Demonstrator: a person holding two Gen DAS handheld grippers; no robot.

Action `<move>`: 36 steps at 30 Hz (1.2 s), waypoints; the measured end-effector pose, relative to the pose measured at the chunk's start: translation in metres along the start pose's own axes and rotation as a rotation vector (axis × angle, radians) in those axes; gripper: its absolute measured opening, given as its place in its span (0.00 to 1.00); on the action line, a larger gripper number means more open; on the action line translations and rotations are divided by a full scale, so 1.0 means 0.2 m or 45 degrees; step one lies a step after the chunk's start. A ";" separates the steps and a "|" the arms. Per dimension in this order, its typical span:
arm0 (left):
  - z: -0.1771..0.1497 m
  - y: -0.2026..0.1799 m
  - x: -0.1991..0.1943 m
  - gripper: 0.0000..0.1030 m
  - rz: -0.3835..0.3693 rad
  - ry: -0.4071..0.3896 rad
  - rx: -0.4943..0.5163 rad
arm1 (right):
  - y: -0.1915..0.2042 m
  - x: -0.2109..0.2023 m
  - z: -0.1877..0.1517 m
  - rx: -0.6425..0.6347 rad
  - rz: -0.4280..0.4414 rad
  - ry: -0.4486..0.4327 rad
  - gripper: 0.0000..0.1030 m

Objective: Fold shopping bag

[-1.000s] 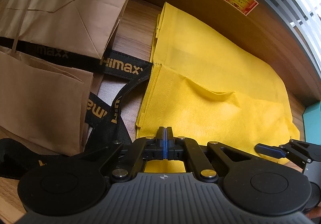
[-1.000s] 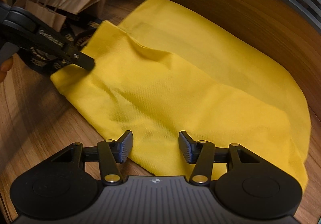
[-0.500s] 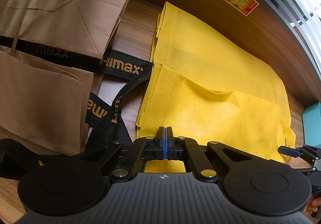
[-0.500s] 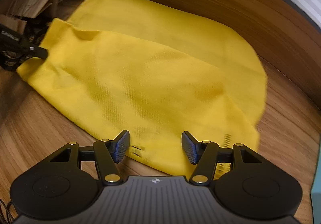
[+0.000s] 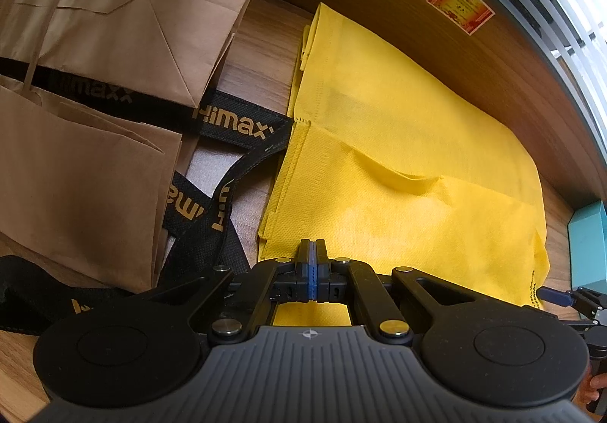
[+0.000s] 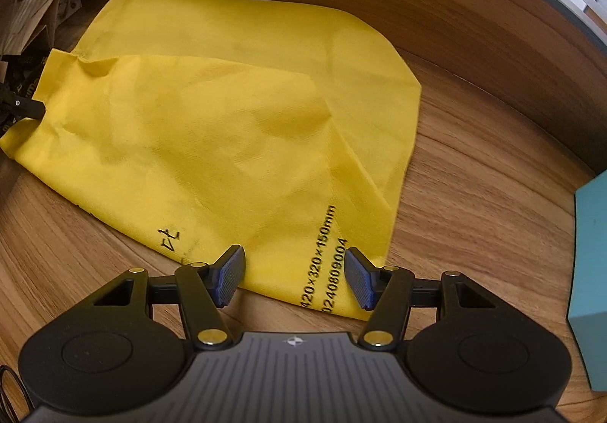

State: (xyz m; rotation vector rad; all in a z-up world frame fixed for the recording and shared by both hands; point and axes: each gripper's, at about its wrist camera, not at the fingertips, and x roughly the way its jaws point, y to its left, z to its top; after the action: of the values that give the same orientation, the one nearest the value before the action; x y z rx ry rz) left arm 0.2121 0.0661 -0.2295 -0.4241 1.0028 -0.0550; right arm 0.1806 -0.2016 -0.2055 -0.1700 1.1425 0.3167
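Left wrist view: left gripper (image 5: 312,269) clamped tight on the near edge of the yellow non-woven shopping bag (image 5: 398,157), lying flat on the wooden tabletop (image 5: 261,28) with one layer already flopped over. Black "Himax" straps (image 5: 231,127) trailing off toward two brown paper bags (image 5: 114,17) on the left; insides hidden, so no telling what's in those. Teal box (image 5: 590,241) at the right edge, contents also unseen. Right wrist view: right gripper (image 6: 294,277) hovering over the printed corner of the same bag (image 6: 235,142), jaws spread fairly wide, nothing pinched, fabric just under the pads (image 6: 229,275). Left fingertip (image 6: 28,107) visible gripping the far corner. Possible trouble: grabbing only the top layer, so the fold comes out crooked. Straps snagging under the paper bags if the cloth gets pulled. Bag looks empty, flat.
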 end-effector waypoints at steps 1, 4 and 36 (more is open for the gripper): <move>0.00 0.01 -0.01 0.02 0.003 -0.004 -0.011 | 0.01 0.00 0.00 0.003 -0.002 0.001 0.64; -0.03 0.02 -0.04 0.05 0.010 -0.035 0.015 | 0.01 0.01 0.00 0.006 -0.006 0.004 0.64; -0.45 -0.60 0.16 0.04 -0.164 0.131 0.872 | 0.00 0.01 0.00 0.008 -0.001 -0.002 0.66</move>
State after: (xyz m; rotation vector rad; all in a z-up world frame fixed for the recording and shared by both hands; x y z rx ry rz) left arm 0.1721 -0.0811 -0.2527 0.1447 0.9905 -0.5249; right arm 0.1806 -0.2021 -0.2069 -0.1645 1.1414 0.3126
